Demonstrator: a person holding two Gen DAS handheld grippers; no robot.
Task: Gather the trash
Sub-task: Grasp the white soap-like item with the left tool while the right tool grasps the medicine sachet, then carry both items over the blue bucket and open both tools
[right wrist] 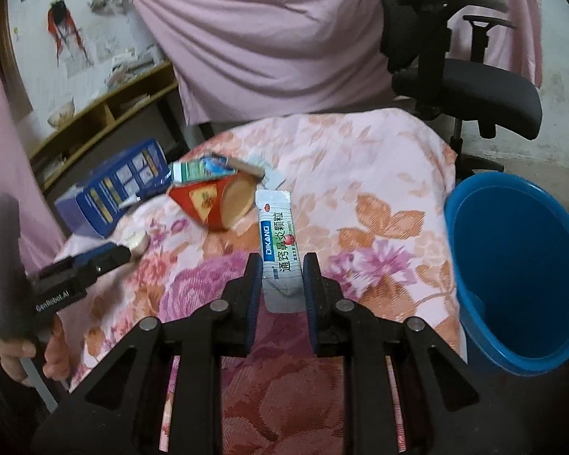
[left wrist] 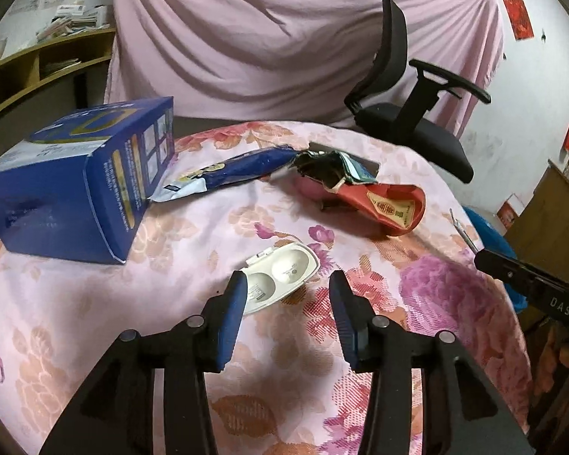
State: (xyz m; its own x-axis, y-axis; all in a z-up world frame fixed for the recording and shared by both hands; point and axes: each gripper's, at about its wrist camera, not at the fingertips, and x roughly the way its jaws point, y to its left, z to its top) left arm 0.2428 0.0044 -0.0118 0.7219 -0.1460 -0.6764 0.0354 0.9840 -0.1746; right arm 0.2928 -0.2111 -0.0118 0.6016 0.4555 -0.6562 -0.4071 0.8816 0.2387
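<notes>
My right gripper [right wrist: 282, 265] is shut on a white medicine sachet [right wrist: 278, 239] with green and blue print, held above the floral cloth beside the blue bucket [right wrist: 512, 333]. My left gripper [left wrist: 288, 284] is open and empty, its left finger over the edge of a white plastic clamshell tray [left wrist: 280, 276]. Farther back lie a red paper packet [left wrist: 383, 204], a crumpled dark wrapper [left wrist: 330, 167], a blue-and-white pouch [left wrist: 231, 174] and a blue carton [left wrist: 83, 185]. The red packet [right wrist: 205, 204] and carton [right wrist: 113, 185] also show in the right wrist view.
The table wears a pink floral cloth [left wrist: 170, 322]. A black office chair [right wrist: 466, 87] stands behind it, in front of a pink draped sheet [left wrist: 284, 38]. A wooden shelf [right wrist: 106, 113] is at the left. The right gripper's body [left wrist: 531, 288] shows at the table's right edge.
</notes>
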